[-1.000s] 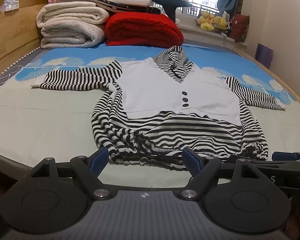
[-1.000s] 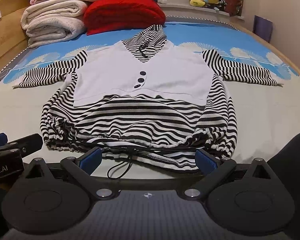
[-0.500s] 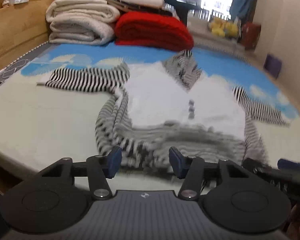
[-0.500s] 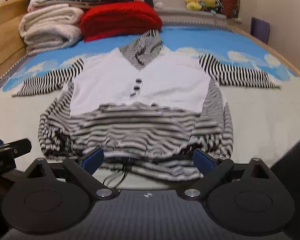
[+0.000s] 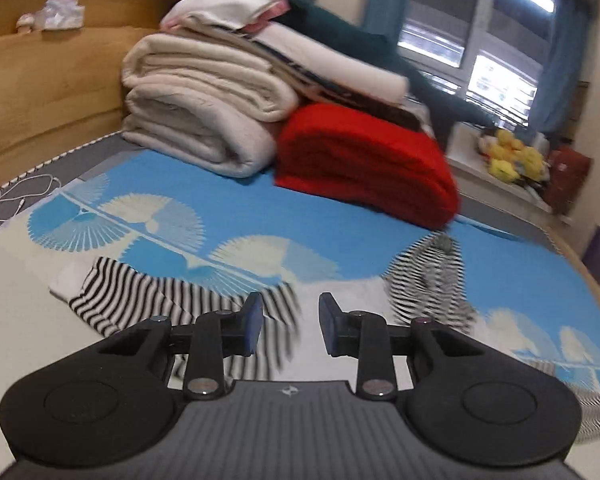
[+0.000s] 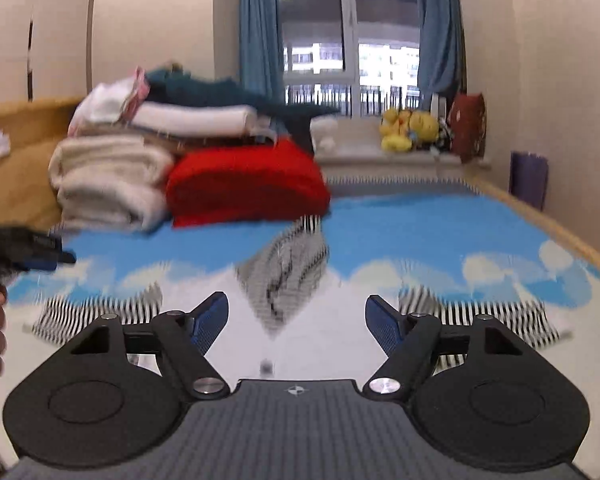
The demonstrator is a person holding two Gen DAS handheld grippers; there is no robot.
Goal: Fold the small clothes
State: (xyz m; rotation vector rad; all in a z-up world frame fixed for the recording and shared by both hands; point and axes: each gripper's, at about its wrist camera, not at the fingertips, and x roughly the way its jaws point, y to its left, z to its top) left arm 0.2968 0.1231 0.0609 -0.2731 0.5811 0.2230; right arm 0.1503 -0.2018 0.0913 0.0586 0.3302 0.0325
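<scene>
Left gripper: jaws apart by a moderate gap, blue pads facing each other, nothing seen between them. Striped top directly ahead of and below the fingertips, spread on the bed; white front panel in the gap between the fingers, blurred. Striped sleeve stretched out ahead to the left of the left finger, cuff end farthest out. Striped hood ahead and to the right of the right finger, pointing away toward the far end. Whether the pads touch the cloth: cannot tell, too blurred.

Right gripper: jaws spread wide, wider than the left's, nothing held. Striped top lying just ahead and beneath, white panel filling the space between the fingers, hood straight ahead past the tips. One sleeve out to the left beyond the left finger, the other sleeve out to the right beyond the right finger.

Well beyond both grippers, far side of the bed: red blanket and, left of it, stacked cream blankets with more folded items on top. Yellow plush toys farther off on the window ledge.
</scene>
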